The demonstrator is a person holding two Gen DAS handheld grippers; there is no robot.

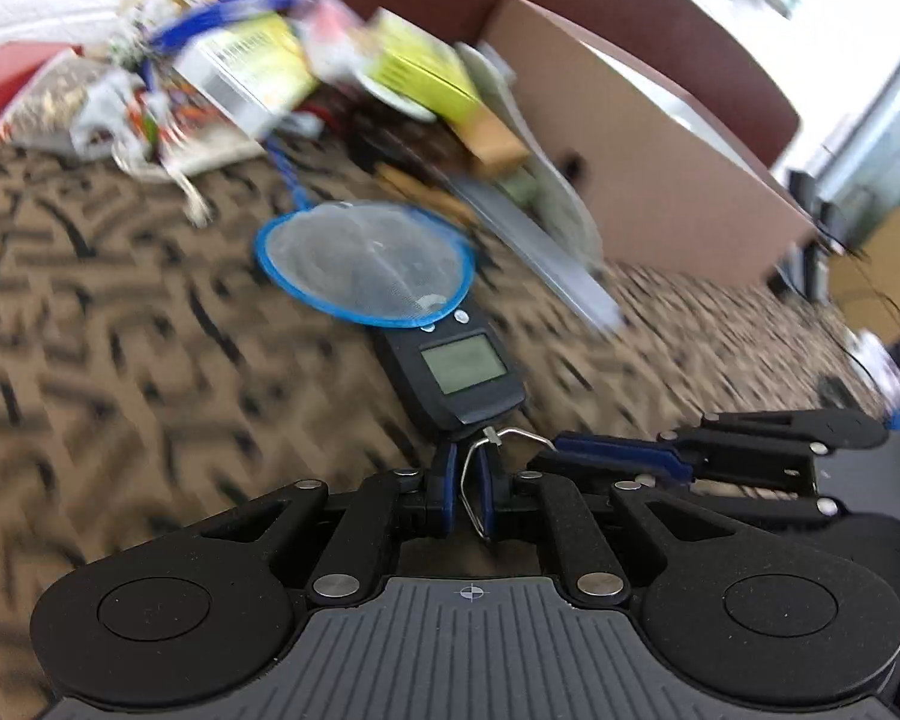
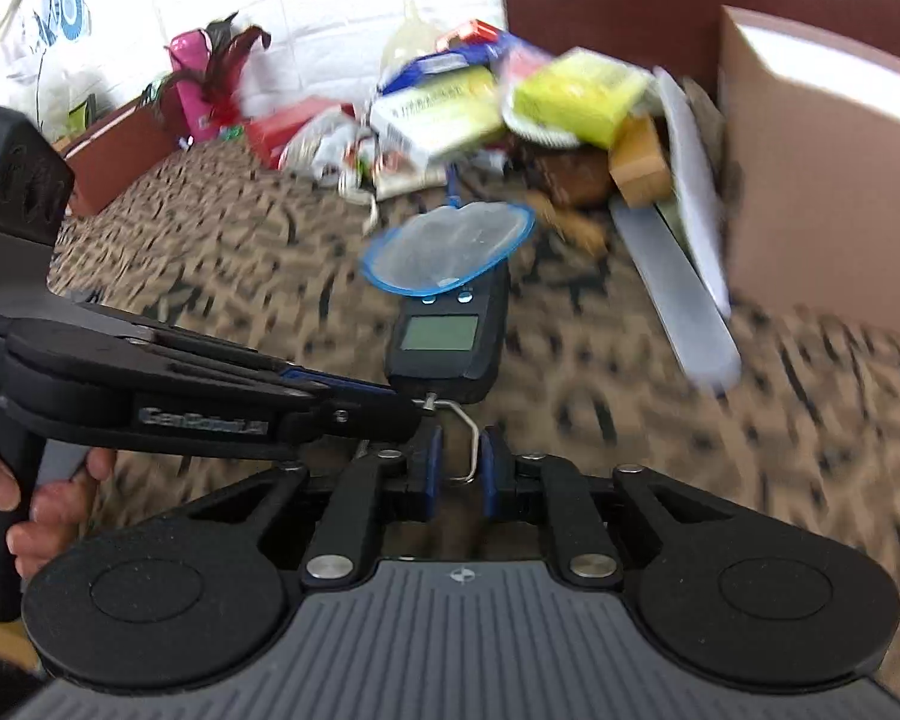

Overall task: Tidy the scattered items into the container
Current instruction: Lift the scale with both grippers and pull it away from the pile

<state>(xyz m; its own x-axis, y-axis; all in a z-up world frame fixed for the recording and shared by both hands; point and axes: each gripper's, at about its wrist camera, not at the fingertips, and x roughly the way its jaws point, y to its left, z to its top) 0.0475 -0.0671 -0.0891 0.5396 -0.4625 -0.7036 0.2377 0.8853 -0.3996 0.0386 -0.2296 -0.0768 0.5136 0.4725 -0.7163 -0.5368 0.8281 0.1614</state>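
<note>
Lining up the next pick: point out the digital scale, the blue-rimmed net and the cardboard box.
digital scale [image 1: 463,365], left wrist view, its screen.
blue-rimmed net [image 2: 450,249], right wrist view, its mesh.
cardboard box [image 1: 660,180], left wrist view, its side wall.

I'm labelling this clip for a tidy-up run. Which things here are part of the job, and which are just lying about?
Job: hanging scale, blue net, heap of packets, grey strip, cardboard box, likely the container.
Lying about: pink bag, low brown box by the wall.
</note>
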